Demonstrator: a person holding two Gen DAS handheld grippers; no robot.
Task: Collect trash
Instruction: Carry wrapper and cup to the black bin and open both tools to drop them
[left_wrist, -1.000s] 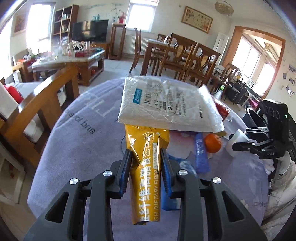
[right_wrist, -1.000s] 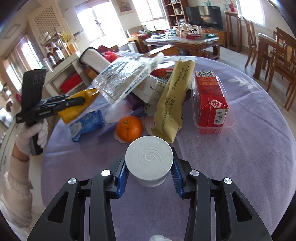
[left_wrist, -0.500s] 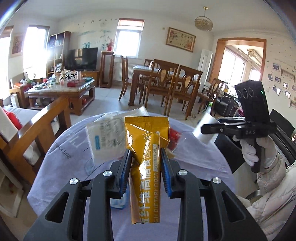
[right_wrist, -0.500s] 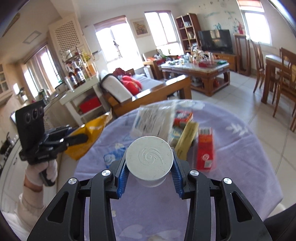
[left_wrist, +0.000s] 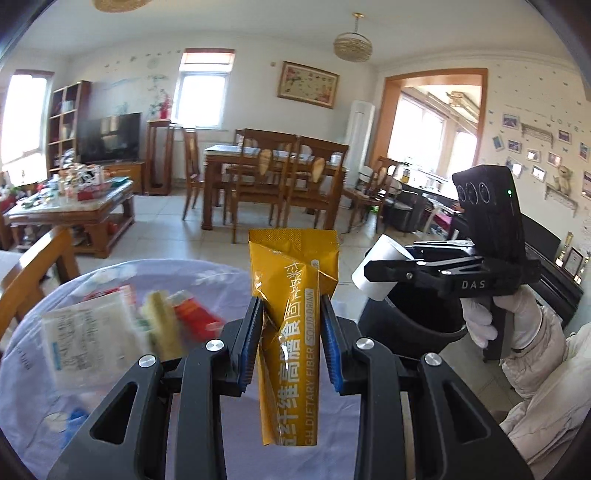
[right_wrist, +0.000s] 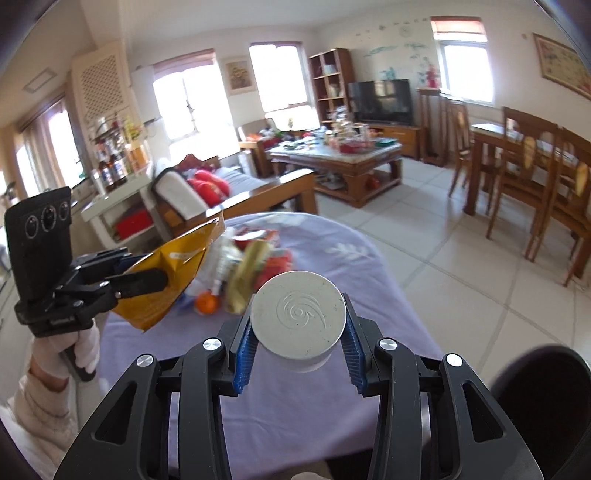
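Yellow sachet (left_wrist: 291, 317) clamped upright in left tongs (left_wrist: 291, 343), lifted above the worktop (left_wrist: 221, 424). White cup (right_wrist: 299, 319) gripped in right tongs (right_wrist: 299, 354), just over the black bin (left_wrist: 410, 321) beside the worktop. Remaining trash pile (right_wrist: 251, 266) lies on the worktop, blurred.

This is a home, a big living room. There is a TV (left_wrist: 109, 136), a sofa with red pillows (right_wrist: 207, 188), a wooden dining table (left_wrist: 258, 155) with chairs, and family photos (left_wrist: 535, 147) on the wall.
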